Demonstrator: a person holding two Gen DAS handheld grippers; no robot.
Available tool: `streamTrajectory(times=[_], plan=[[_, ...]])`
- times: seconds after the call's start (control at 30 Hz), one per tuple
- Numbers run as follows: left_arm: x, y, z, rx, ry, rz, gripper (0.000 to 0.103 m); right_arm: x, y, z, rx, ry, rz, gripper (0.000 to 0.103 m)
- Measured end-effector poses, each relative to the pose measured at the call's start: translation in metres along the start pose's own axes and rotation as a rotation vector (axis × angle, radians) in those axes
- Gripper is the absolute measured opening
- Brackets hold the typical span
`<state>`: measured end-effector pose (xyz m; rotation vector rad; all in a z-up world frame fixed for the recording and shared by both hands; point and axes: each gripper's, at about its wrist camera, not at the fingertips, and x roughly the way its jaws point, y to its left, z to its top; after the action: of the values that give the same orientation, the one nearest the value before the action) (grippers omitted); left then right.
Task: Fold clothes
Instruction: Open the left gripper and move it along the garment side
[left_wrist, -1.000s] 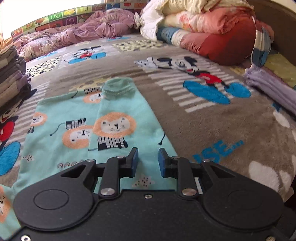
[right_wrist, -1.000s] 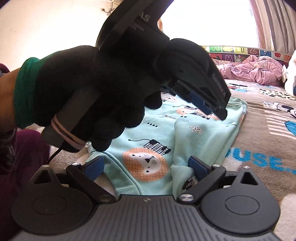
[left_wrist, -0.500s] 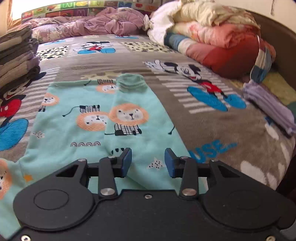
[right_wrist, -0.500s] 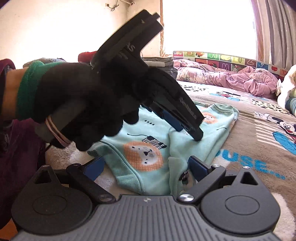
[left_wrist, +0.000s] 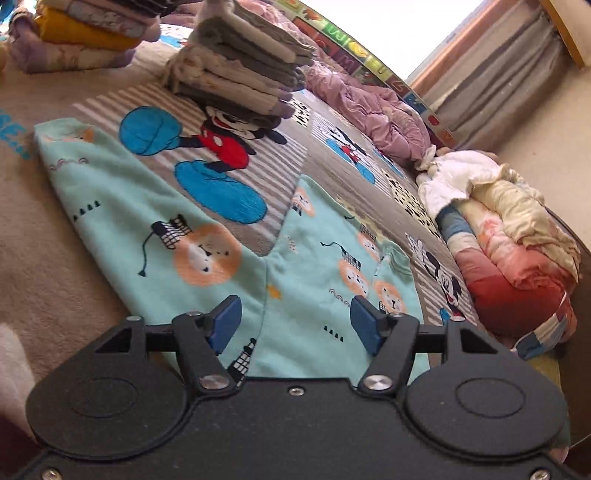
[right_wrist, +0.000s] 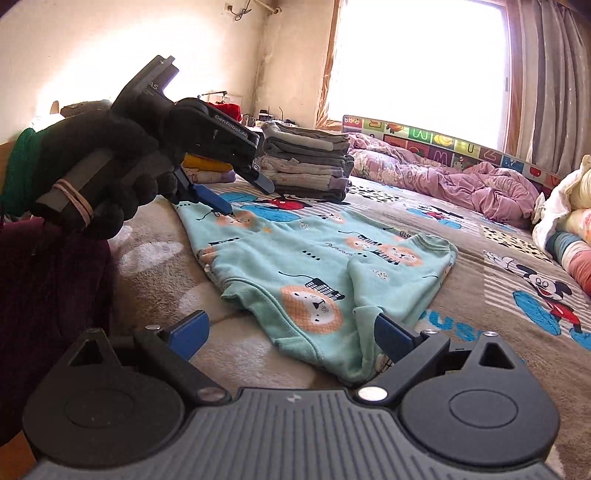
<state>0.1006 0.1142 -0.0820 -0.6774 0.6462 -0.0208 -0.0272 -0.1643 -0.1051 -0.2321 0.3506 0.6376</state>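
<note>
A mint-green child's top with lion prints (right_wrist: 314, 266) lies on the Mickey Mouse blanket (right_wrist: 517, 266). One sleeve (left_wrist: 110, 192) stretches out to the left and the other side is folded over the body (left_wrist: 325, 258). My left gripper (left_wrist: 294, 325) hovers over the sleeve seam, its jaws opening, with nothing pinched between them. In the right wrist view a black-gloved hand (right_wrist: 110, 166) holds that left gripper (right_wrist: 243, 195), whose lower fingertip (right_wrist: 221, 206) points at the spread sleeve. My right gripper (right_wrist: 290, 334) stands wide open at the near hem, and a cloth fold lies beside its right pad.
A stack of folded grey and beige clothes (right_wrist: 306, 162) stands just beyond the sleeve, with a yellow-and-lilac pile (left_wrist: 85, 33) behind it. A crumpled purple blanket (right_wrist: 461, 184) lies at the back. Rolled quilts (left_wrist: 509, 240) line the right side. A maroon sleeve (right_wrist: 55, 295) fills the near left.
The left gripper swung from the folded right side to the spread left sleeve, rolling as it went, and its jaws widened. The right gripper drew back a little, still open.
</note>
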Motion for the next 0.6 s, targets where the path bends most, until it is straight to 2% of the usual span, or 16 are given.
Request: streamTrajectory(times=[0.1, 0.2, 0.33, 0.43, 0.47, 0.53, 0.6], plan=[[-0.01, 0.019, 0.008, -0.059, -0.022, 0.046, 0.08, -0.007, 0.011, 0.004, 0.011, 0.001, 0.017, 0.095], [-0.015, 0.036, 0.011, -0.113, -0.025, 0.071, 0.082, -0.009, 0.015, 0.007, 0.035, 0.001, 0.025, 0.095], [-0.013, 0.036, 0.01, -0.135, 0.01, -0.038, 0.082, -0.007, 0.008, 0.011, 0.12, -0.011, 0.026, 0.095], [-0.012, 0.035, 0.01, -0.152, 0.036, -0.12, 0.075, -0.004, 0.0, 0.013, 0.179, -0.028, -0.009, 0.095], [-0.011, 0.035, 0.009, -0.157, 0.044, -0.147, 0.075, -0.001, -0.002, 0.014, 0.179, -0.033, -0.021, 0.095], [-0.007, 0.029, 0.009, -0.166, 0.07, -0.206, 0.068, 0.006, -0.004, 0.017, 0.164, -0.04, -0.036, 0.095], [0.018, 0.004, 0.009, -0.168, 0.137, -0.27, 0.061, 0.019, -0.005, 0.02, 0.119, -0.034, -0.035, 0.095]])
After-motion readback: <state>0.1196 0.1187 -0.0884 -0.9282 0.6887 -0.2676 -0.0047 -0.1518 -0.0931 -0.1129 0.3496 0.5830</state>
